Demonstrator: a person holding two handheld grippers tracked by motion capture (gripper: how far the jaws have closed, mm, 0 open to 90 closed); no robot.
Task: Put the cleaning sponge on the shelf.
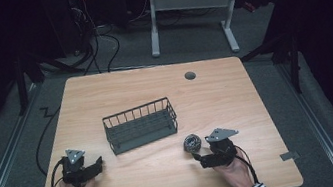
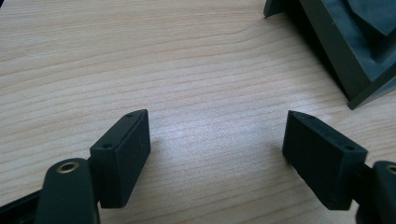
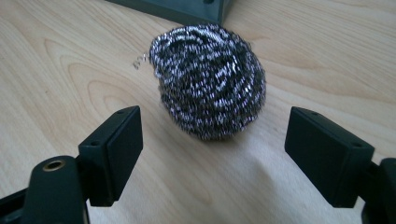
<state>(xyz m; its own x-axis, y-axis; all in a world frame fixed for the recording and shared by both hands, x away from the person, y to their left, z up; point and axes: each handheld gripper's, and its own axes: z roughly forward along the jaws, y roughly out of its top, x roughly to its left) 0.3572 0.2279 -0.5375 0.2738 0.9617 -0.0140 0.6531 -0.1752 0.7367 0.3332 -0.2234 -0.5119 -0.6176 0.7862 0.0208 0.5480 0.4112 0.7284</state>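
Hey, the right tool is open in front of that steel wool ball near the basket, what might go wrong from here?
1. The steel scourer lies ahead of the right tool, not between its pads; closing now would probably catch only its near edge, or nothing.
2. It is round and looks light, so a nudge from one pad could roll it across the table.
3. The wire basket stands close behind it; pushing forward may shove the scourer against the basket's base.

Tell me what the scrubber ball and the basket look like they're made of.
Scrubber ball: coiled steel wool by the look, shiny silvery strands, one stray curl. Basket: thin wire bars, matte dark grey, probably coated metal. Table: light wood-grain top, likely laminate.
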